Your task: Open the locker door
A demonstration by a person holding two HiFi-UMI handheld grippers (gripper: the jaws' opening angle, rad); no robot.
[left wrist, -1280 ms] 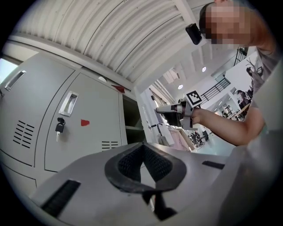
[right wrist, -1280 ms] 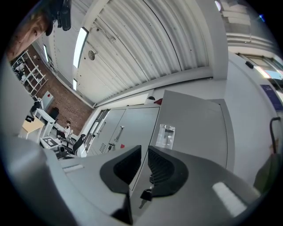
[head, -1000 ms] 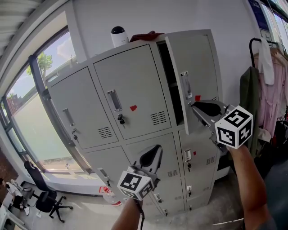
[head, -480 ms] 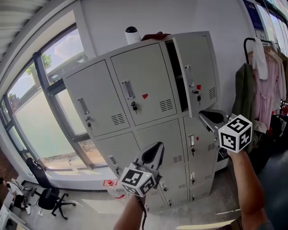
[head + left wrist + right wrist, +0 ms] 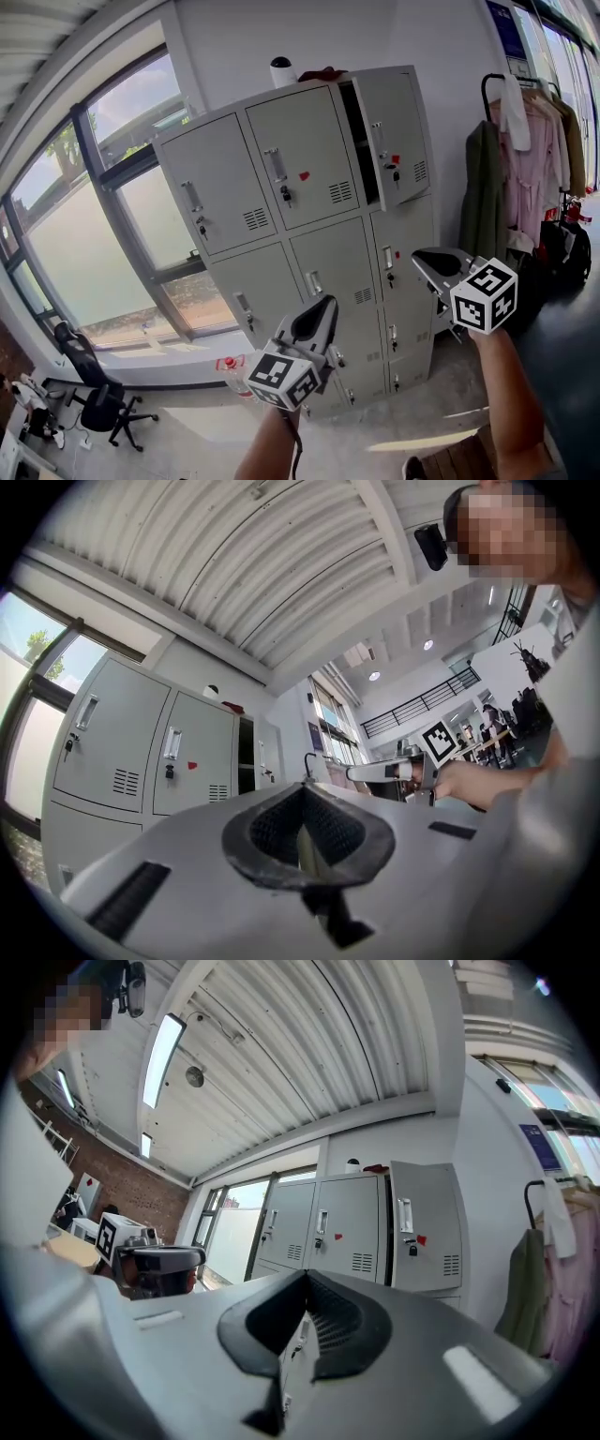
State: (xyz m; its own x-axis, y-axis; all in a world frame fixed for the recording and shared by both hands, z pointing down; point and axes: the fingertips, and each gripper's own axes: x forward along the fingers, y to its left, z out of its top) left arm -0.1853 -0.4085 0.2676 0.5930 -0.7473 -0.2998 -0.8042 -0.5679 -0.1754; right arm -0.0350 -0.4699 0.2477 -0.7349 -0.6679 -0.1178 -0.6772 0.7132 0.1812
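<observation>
Holds left gripper [image 5: 325,306] low before the locker [image 5: 217,183], forearm raised, jaws together, empty. Holds right gripper [image 5: 419,255] at its lower right, jaws just closed on nothing. Shows locker door [image 5: 394,131] ajar, top right. Reveals ribbed ceiling [image 5: 234,564] only in gripper views.

The grey locker door [image 5: 398,122], top right of the cabinet [image 5: 319,253] in the head view's upper middle, stands ajar. Its left edge is swung outward beside a dark gap, and its handle [image 5: 378,137] faces out.
</observation>
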